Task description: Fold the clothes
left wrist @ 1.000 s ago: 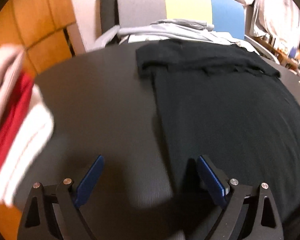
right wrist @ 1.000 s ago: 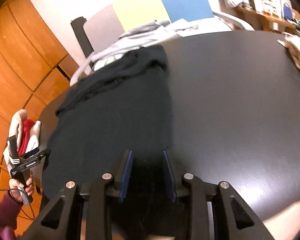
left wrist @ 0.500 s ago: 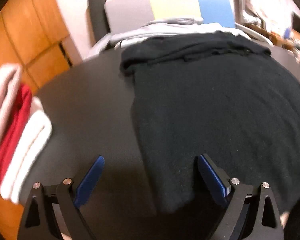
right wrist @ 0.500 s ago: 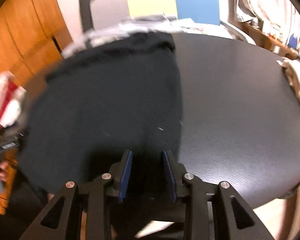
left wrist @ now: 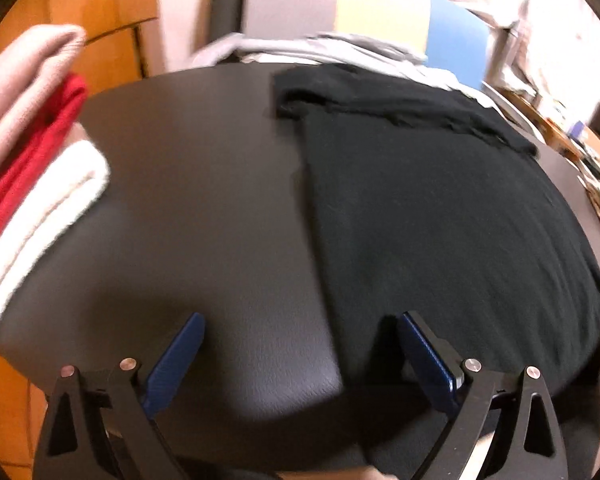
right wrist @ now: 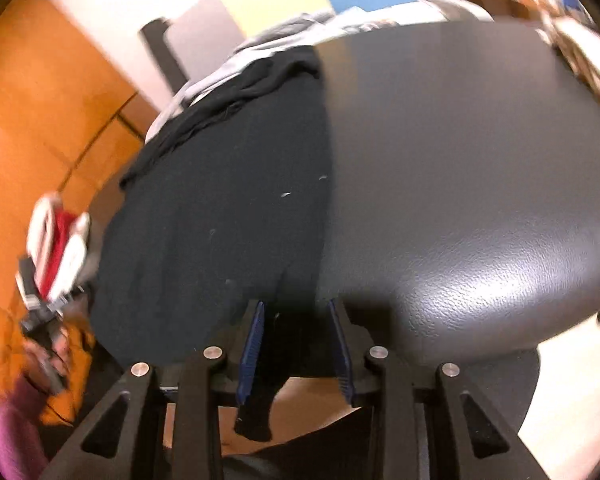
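**A:** Black garment [left wrist: 440, 216], where does it lie?

**B:** Spread flat on the dark round table [left wrist: 204, 200], its far end bunched into a rumpled ridge near the table's far edge. Its near hem hangs over the near edge.

**A:** And the left gripper [left wrist: 300, 356]?

**B:** Jaws spread wide and holding nothing. The garment's straight left edge runs between the blue pads; the right pad hovers over cloth, the left one over bare table.

**A:** The right gripper [right wrist: 296, 344]?

**B:** Jaws about half apart, with the garment's near corner between them and a flap drooping below the table rim. Whether the pads actually press the cloth, I cannot tell.

**A:** Anything else around?

**B:** A stack of folded clothes [left wrist: 32, 168], pale with a red layer, on the table's left side. Behind the table stands a chair [left wrist: 380, 12] with grey, yellow and blue panels and light-grey clothes [left wrist: 320, 48] heaped on it.
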A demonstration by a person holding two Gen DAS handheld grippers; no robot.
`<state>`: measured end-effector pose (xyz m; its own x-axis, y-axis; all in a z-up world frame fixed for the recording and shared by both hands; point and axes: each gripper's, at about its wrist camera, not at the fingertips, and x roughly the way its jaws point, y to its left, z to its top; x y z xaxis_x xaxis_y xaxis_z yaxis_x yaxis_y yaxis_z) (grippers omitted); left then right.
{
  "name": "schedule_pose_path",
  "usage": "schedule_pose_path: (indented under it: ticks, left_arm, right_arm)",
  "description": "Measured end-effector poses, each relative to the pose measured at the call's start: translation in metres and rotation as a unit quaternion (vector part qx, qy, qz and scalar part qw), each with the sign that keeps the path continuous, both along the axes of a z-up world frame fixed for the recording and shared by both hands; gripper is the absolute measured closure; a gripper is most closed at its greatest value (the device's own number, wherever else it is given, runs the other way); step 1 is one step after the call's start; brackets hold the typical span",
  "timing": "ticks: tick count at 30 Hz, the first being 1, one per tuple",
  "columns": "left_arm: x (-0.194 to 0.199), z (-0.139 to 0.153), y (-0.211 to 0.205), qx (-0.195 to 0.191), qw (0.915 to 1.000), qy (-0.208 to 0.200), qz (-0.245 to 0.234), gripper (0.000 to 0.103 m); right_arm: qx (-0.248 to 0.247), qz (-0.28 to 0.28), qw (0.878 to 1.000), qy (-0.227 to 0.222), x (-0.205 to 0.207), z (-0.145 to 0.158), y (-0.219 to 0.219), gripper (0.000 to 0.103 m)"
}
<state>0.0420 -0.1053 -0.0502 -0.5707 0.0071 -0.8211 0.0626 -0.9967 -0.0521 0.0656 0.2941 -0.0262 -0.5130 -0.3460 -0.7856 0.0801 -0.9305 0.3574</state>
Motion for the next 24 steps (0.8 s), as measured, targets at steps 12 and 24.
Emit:
schedule_pose_path:
  ticks: [12,24]
  left_arm:
    - [-0.002,0.008,0.042,-0.050,0.9975,0.018,-0.046,0.096]
    - [0.005,0.007,0.030,-0.081,0.9945,0.039,-0.054,0.093]
  right_arm:
    - [0.072,-0.001,0.997,0.027,-0.009,0.004,-0.020,0.093]
    - [-0.014,-0.051,0.998,0.020,-0.005,0.003,0.018,0.075]
